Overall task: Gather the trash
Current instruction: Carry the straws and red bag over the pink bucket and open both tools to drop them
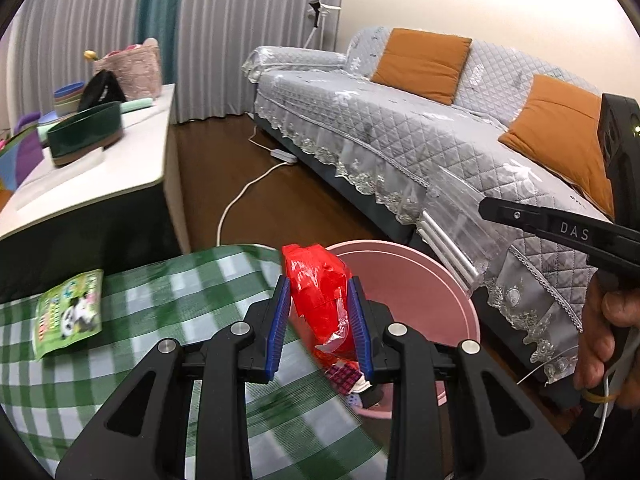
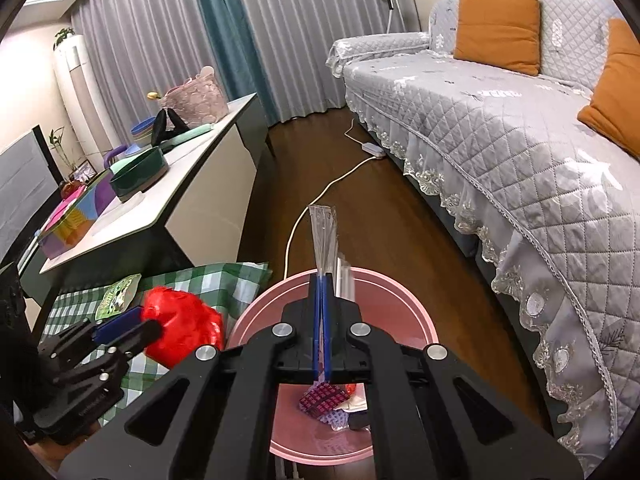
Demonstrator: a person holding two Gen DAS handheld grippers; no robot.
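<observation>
Two grippers are holding trash: left gripper (image 1: 320, 312) is clamping a red wrapper (image 1: 320, 280) at lower centre, over the pink bin (image 1: 440, 280) rim; right gripper (image 2: 322, 280) is pinching a clear plastic sleeve (image 2: 325, 236) above the bin. Green packet (image 1: 68, 312) is lying on the checked cloth (image 1: 180, 300), lower left.
</observation>
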